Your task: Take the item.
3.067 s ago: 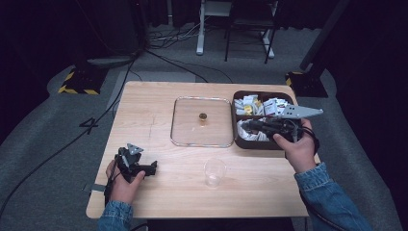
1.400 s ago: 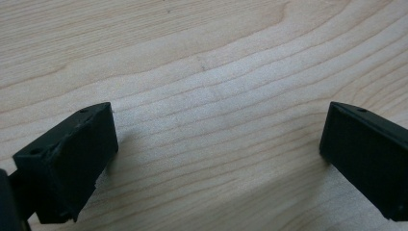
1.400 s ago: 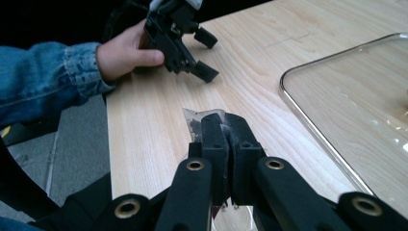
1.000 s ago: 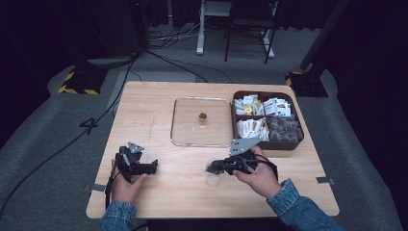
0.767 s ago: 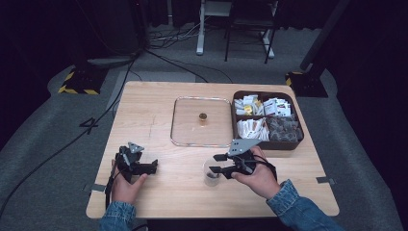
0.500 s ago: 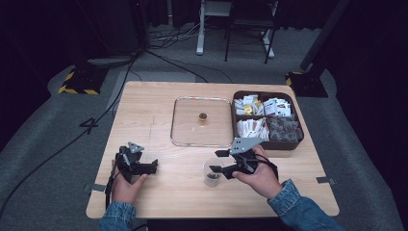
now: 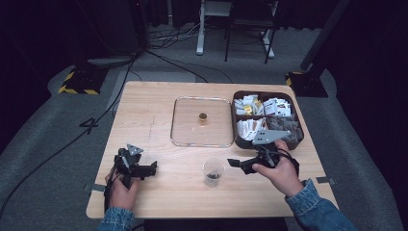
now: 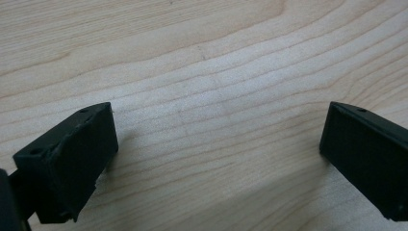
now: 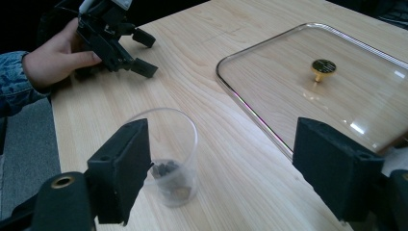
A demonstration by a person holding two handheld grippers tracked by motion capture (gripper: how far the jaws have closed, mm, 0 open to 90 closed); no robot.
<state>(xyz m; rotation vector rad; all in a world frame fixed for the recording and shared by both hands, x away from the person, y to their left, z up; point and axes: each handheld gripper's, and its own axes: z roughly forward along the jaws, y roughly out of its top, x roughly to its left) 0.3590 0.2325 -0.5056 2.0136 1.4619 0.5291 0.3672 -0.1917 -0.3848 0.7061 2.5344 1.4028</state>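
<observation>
Sitting upright on worktop [image 7: 159,110], near front edge: clear cup [image 7: 213,172] with dark bits inside, just left of right claw [image 7: 235,164], apart from it. Right claw spread, just been opening, nothing pinched. Left claw [image 7: 153,167] spread, empty, resting far left.

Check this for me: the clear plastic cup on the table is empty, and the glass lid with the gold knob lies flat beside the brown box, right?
Not quite. The clear plastic cup is not empty: the right gripper view shows small dark pieces at its bottom. The rest holds: the glass lid with the gold knob lies flat beside the brown box.
</observation>
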